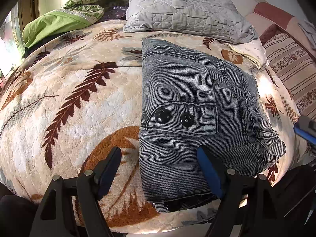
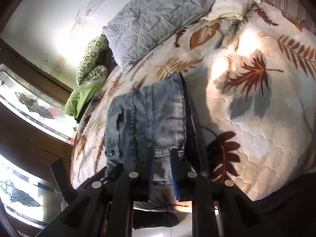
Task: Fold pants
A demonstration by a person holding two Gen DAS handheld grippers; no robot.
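Folded grey-blue jeans lie flat on a cream blanket with a leaf print; two black buttons show on the top flap. My left gripper is open wide over the near end of the jeans. Its blue-padded finger rests above the denim and the other stands over bare blanket. In the right wrist view the jeans stretch away from my right gripper. Its jaws stand a narrow gap apart just above the near edge, and the denim seen through the gap lies beyond, not pinched. One of its fingers shows to the right of the jeans.
A grey quilted pillow lies beyond the jeans, with a green cloth to its left. A cream cloth and a striped cushion lie at the right. The bed's near edge runs under both grippers. Glass-fronted wooden furniture stands beside the bed.
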